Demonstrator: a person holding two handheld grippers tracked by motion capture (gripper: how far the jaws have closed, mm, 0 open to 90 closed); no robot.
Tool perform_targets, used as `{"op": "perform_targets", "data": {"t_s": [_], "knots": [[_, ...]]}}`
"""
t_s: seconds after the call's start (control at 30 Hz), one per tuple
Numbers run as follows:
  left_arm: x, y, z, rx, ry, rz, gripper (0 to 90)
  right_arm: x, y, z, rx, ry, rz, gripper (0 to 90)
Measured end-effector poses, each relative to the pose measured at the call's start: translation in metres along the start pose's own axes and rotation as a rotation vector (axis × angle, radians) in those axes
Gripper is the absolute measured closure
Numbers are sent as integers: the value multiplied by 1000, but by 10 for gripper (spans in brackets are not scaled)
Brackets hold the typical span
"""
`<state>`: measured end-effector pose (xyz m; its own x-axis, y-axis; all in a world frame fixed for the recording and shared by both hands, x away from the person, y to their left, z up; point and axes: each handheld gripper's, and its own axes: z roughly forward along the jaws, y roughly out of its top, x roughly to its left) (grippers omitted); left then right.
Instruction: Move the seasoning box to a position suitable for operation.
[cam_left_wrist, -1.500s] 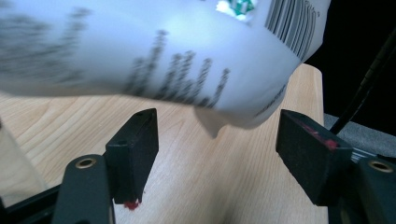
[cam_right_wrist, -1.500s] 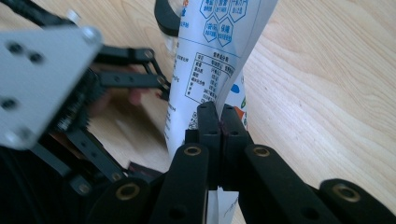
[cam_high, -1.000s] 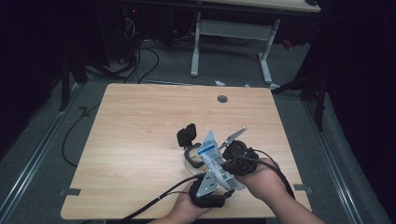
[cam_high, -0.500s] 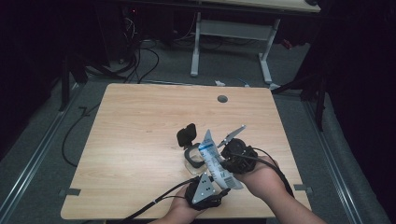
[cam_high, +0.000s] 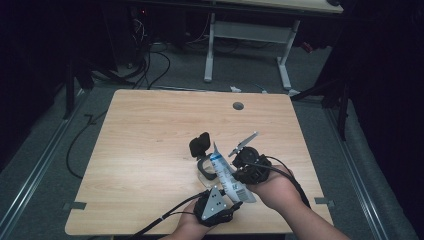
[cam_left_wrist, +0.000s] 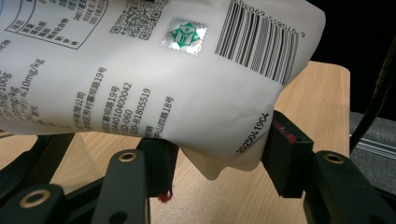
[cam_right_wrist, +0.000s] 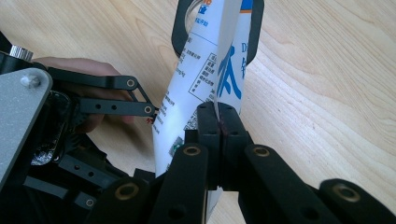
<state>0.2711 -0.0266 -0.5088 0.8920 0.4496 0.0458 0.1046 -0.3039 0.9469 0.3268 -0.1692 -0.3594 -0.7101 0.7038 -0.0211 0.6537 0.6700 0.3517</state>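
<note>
Fingers, L gripper (cam_left_wrist: 219, 158): jaws apart, have just been closing, pouch (cam_left_wrist: 154, 79) corner hangs between the pads; far pad looks at the edge, near pad short of it, so no firm pinch yet as far as seen. In high view L gripper (cam_high: 216, 206) sits low, nearest the person, pointing up at the pouch's (cam_high: 227, 172) lower end.

R gripper (cam_right_wrist: 219, 135): jaws fully closed on the pouch (cam_right_wrist: 205, 88) edge, film seam clamped between the pads, pouch held on edge above the table (cam_right_wrist: 327, 93). High view puts R gripper (cam_high: 248, 165) just right of the pouch.

Beyond the fingertips: black ring stand (cam_high: 206, 169) w/ a black cap piece (cam_high: 200, 145) on the table (cam_high: 150, 135), pouch top reaching toward/into the ring; can't tell if touching.

Progress, est.: pouch lifted and secured by R. L grab of lower corner underway, not done. Left: finish L pinch, then whatever two-handed work follows, likely w/ the ring.
</note>
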Motion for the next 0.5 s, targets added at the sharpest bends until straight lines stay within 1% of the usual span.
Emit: {"op": "perform_targets", "data": {"t_s": [0.17, 0.2, 0.23, 0.5], "knots": [[0, 0, -1, 5, 7, -1, 505, 1, 5, 2, 8, -1, -20, 898], [1, 0, -1, 8, 5, -4, 506, 2, 6, 3, 11, 0, -12, 898], [1, 0, -1, 8, 5, -6, 506, 1, 7, 4, 12, 0, -20, 898], [1, 0, -2, 5, 1, -8, 508, 3, 11, 6, 24, -7, -34, 898]]}}
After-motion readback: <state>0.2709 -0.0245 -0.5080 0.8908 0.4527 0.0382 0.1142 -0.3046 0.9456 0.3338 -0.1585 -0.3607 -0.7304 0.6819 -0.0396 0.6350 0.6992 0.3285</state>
